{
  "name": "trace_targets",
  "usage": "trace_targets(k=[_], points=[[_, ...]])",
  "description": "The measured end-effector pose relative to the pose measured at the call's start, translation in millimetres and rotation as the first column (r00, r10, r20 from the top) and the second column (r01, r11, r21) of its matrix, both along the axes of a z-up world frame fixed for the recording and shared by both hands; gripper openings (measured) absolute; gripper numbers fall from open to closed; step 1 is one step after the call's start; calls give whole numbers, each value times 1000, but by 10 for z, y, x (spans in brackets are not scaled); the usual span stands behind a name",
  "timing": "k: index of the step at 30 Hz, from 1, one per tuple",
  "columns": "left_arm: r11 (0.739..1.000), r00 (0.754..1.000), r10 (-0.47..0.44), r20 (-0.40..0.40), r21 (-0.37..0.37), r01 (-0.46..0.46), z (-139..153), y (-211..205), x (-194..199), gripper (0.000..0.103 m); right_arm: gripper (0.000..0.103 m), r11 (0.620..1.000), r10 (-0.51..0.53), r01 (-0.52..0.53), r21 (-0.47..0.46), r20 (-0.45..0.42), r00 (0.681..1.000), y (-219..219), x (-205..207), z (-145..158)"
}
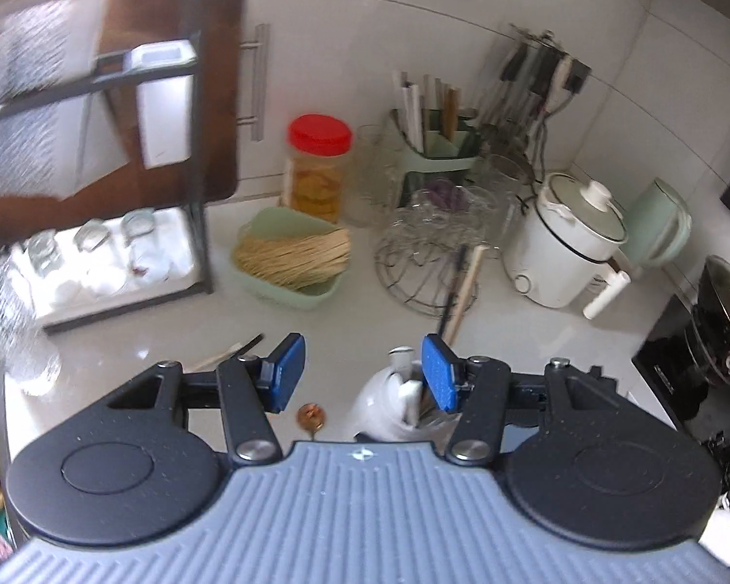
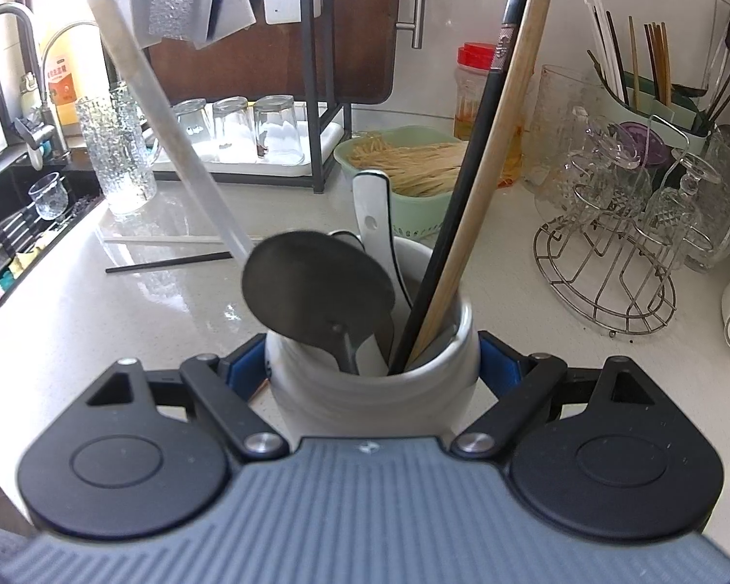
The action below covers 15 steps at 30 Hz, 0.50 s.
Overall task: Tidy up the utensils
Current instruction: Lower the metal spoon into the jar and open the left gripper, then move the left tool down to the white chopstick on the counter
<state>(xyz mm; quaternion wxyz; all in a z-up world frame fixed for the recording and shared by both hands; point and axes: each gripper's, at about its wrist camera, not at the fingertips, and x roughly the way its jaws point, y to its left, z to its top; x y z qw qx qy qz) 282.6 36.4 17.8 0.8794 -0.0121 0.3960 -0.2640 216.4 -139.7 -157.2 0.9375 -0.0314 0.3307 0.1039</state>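
My right gripper is shut on a white ceramic utensil jar standing on the counter. The jar holds a metal spoon, a white spoon, a black chopstick and a wooden chopstick. A white chopstick slants from the jar up to the top left, where a blue pad touches its end. Loose chopsticks lie on the counter behind. My left gripper is open above the counter, with the jar under its right finger. Loose chopsticks lie by its left finger.
A green basket of noodles, a red-lidded jar, a wire rack of glasses, a green chopstick holder and a white cooker stand behind. A black shelf with upturned glasses and a sink are left.
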Motion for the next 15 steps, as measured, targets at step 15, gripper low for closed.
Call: trace_targets(k=[15], points=[[996,996,88,-29,-10,-88,-386,625,69,59,90,1000,-20,20,-7,-9,1000,14,6,7]])
